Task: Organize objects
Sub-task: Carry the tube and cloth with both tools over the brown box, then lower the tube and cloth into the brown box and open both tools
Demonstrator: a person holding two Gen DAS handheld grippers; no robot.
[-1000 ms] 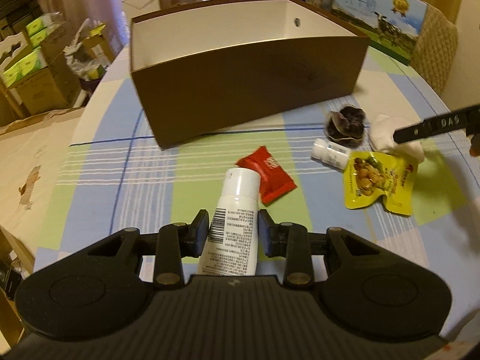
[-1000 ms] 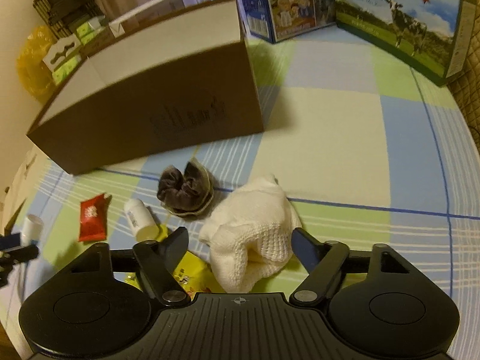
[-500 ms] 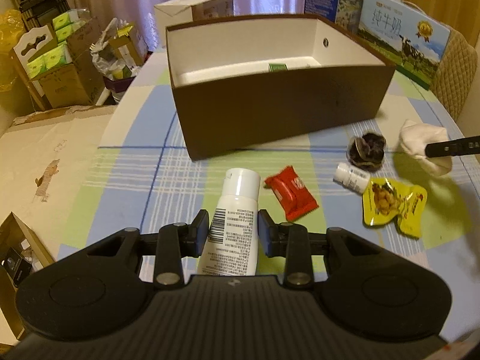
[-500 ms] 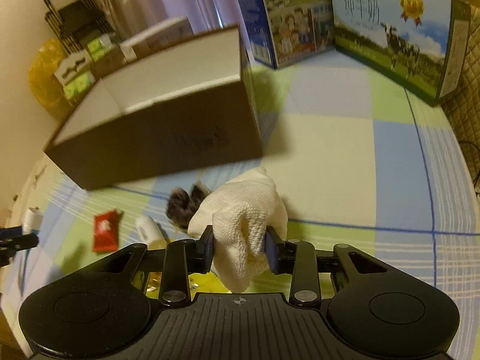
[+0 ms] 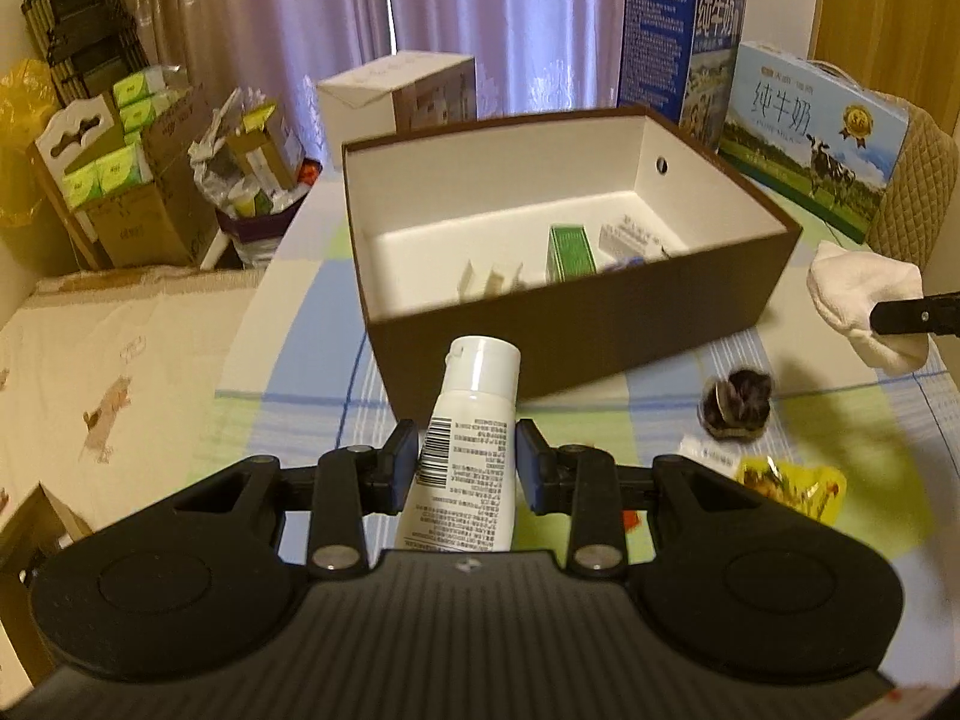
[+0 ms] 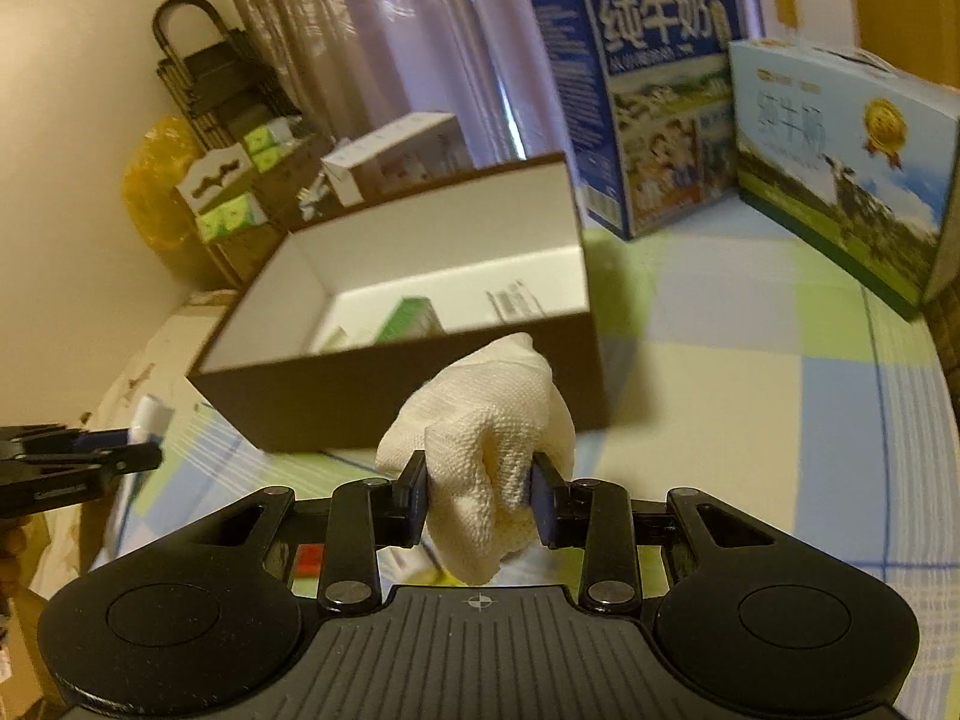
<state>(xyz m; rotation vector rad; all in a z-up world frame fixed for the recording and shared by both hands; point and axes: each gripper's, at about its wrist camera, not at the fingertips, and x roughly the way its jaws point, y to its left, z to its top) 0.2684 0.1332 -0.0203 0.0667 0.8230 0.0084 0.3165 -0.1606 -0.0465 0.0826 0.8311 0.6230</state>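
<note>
Both hands loaded and held off the table. The left gripper [image 5: 466, 459] is clamped on a white bottle [image 5: 465, 456], cap pointing at the brown box [image 5: 576, 330] and hovering just in front of its near wall. The right gripper [image 6: 480, 495] is pinched on a white cloth [image 6: 486, 450], also just in front of the box but toward its right end.

Inside the box already: a green carton [image 5: 570, 252], a white carton [image 5: 630, 237] and a couple of small white bits [image 5: 492, 279] — so sorting looks well underway, approx. halfway.

Still out on the table, in front of the box at its right: a dark hair scrunchie [image 5: 737, 405], a small white bottle [image 5: 705, 455], a yellow snack pouch [image 5: 792, 486] & a sliver of something red [image 5: 629, 519], mostly hidden by the left gripper.

Likely next — bottle and cloth go over the box wall and get dropped in, then approx. four items remain.
</note>
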